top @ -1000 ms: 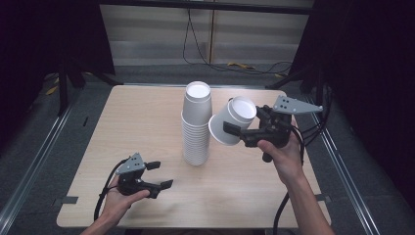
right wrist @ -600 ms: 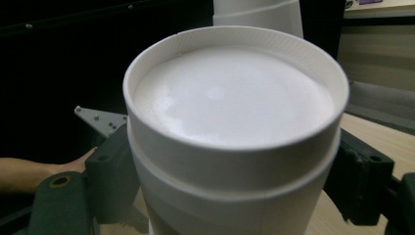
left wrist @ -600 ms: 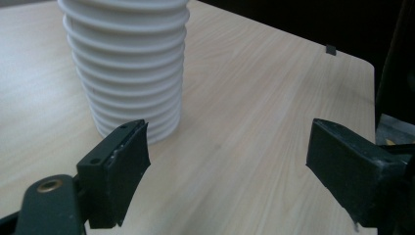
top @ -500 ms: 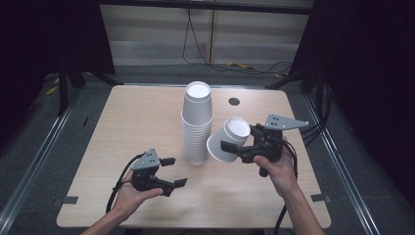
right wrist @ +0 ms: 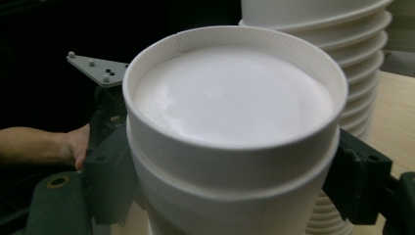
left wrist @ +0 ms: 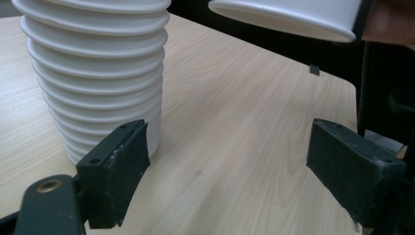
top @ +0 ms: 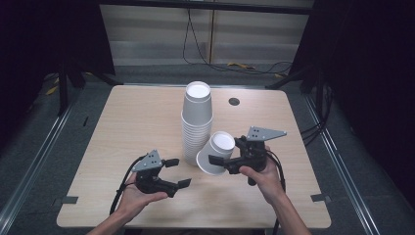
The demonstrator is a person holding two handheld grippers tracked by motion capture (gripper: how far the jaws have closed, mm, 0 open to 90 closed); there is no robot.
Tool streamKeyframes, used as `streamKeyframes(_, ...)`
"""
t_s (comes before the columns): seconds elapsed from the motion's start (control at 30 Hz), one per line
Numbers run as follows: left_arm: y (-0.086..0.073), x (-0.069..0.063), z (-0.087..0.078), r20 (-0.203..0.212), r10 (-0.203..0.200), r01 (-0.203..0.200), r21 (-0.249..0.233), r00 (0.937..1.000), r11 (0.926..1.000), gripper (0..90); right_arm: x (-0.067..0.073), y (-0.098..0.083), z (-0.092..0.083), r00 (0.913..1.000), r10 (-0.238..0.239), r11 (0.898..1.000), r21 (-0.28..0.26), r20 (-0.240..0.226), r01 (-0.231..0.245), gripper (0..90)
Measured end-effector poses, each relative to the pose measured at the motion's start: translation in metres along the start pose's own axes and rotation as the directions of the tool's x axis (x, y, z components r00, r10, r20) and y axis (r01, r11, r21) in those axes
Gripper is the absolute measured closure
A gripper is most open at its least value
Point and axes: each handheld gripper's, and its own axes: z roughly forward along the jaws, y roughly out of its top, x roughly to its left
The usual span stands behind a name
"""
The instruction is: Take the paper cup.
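A tall stack of upside-down white paper cups (top: 197, 122) (left wrist: 98, 73) (right wrist: 352, 54) stands in the middle of the wooden table (top: 127, 127). My right gripper (top: 222, 156) (right wrist: 235, 196) is shut on a single white paper cup (top: 215, 154) (right wrist: 230, 137), held tilted with its base up, just right of the stack's foot and low over the table. That cup's rim (left wrist: 288, 17) hangs above my left gripper. My left gripper (top: 179, 172) (left wrist: 227, 166) stands open with nothing between its pads, just left of and in front of the stack's base.
A small black round hole (top: 234, 101) lies in the table behind the stack. Bare tabletop spreads to the left (top: 112, 147) and to the far right. Metal rails (top: 34, 161) run along both sides of the table, and cables (top: 244, 66) lie on the floor beyond.
The right gripper has come down with its cup from beside the stack's top to near its foot. The left hand has shifted right, closer to the stack.
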Motion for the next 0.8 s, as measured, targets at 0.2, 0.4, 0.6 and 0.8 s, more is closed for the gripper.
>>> streamKeyframes(0.2, -0.004, -0.004, 0.004, 0.023, 0.001, -0.001, -0.005, 0.9997, 1.0000, 15.8, 0.001, -0.013, 0.010, 0.9993, 0.008, 1.000, 0.009, -0.037, -0.007, 18.8)
streamKeyframes(0.4, -0.005, -0.007, 0.005, 0.025, 0.003, -0.003, -0.015, 0.9997, 0.9999, 15.7, -0.003, -0.026, 0.019, 0.9982, 0.031, 0.998, 0.062, -0.050, -0.028, 18.9)
streamKeyframes(0.6, -0.005, -0.009, 0.003, 0.049, 0.014, -0.013, -0.025, 0.9987, 0.9996, 15.6, -0.003, -0.030, 0.023, 0.9964, 0.043, 0.996, 0.076, -0.073, -0.038, 19.0)
streamKeyframes(0.8, -0.006, -0.011, 0.003, 0.088, 0.025, -0.022, -0.038, 0.9958, 0.9990, 15.6, -0.003, -0.037, 0.028, 0.9965, 0.046, 0.994, 0.103, -0.070, -0.039, 18.9)
